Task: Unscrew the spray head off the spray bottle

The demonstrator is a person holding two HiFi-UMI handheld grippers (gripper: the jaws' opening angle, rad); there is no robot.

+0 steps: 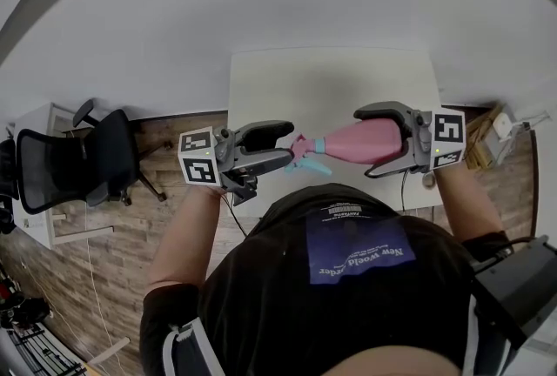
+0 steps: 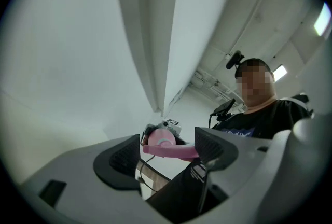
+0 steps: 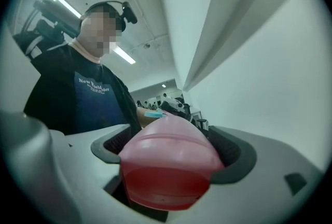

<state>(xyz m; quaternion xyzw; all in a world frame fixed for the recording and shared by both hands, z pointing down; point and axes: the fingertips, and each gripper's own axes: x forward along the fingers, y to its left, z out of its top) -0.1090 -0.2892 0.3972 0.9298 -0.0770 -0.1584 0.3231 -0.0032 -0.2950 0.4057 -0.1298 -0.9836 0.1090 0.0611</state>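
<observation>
A pink spray bottle [image 1: 370, 140] lies level in the air above the near edge of the white table [image 1: 331, 83]. My right gripper [image 1: 364, 142] is shut on its body, and in the right gripper view the bottle's base [image 3: 168, 166] fills the space between the pads. The spray head [image 1: 306, 154], pink with a teal collar and trigger, points left. Around it my left gripper [image 1: 291, 146] stands open. In the left gripper view the spray head [image 2: 165, 144] sits between the wide jaws, close to the right pad [image 2: 210, 148] and apart from the left one.
A black office chair [image 1: 96, 161] stands on the wooden floor at the left. A cardboard box [image 1: 489, 132] and a white object lie beside the table at the right. A cable hangs from each gripper by my body.
</observation>
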